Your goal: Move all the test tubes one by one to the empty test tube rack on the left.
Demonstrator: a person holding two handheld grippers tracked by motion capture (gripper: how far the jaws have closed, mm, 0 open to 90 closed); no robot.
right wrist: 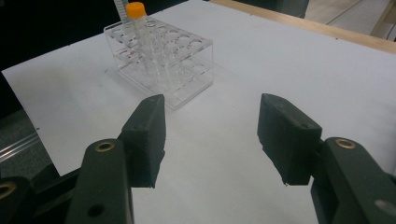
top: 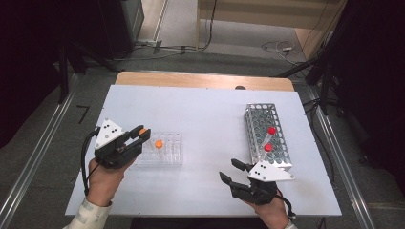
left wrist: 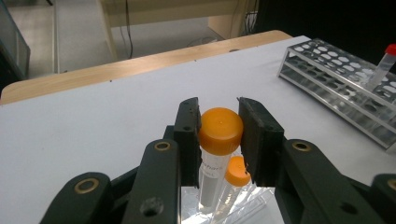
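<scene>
Clamping orange-capped tube [left wrist: 219, 133] between left gripper [left wrist: 219, 128] fingers (by cap) | right gripper [right wrist: 212, 135] fingers apart

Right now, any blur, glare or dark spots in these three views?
High view: sharp, table evenly lit, surroundings dark. Left gripper view: orange-capped tube crisp in the left claw, metal rack softer. Right gripper view: right claw slightly soft, clear rack glints.

We are seeing open white table [top: 205, 119] lying between the clear rack [top: 167, 155] at left and the metal rack [top: 267, 133] at right, whose red-capped tubes [top: 271, 130] are sticking up.
</scene>
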